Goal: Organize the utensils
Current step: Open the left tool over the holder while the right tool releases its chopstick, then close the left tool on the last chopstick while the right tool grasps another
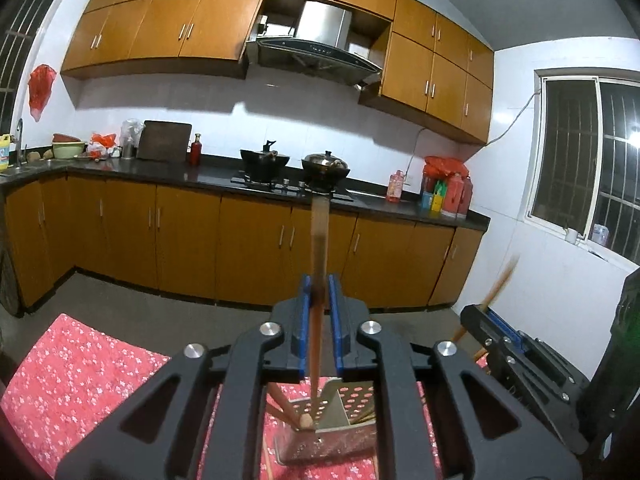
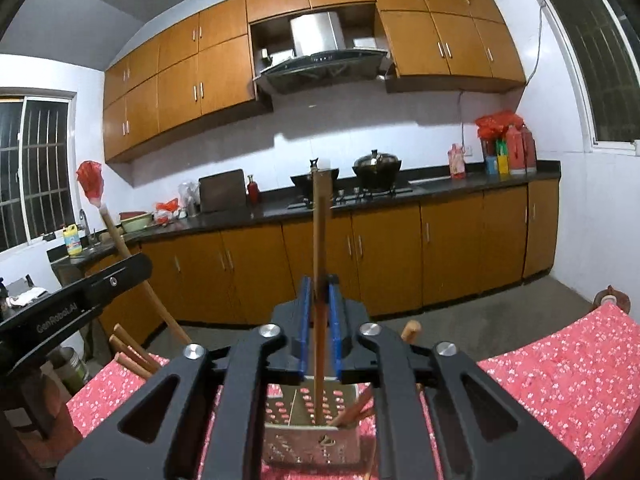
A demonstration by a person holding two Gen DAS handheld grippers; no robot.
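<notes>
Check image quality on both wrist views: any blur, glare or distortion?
Left wrist: strong fisheye bending of the cabinets, a bright glint in the window, motion blur on the chopstick top. Right wrist: same curvature, dark vignette corners, glare on the range hood.

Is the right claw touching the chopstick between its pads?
Apart. The right wrist view shows a gap on each side between the chopstick and the pads of the right claw.

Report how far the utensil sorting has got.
Done: a few chopsticks already lean inside the perforated metal holder. In hand: each gripper, left and right, has one upright chopstick between its blue pads, lower end in the holder. Left: loose chopsticks lie on the red cloth.
</notes>
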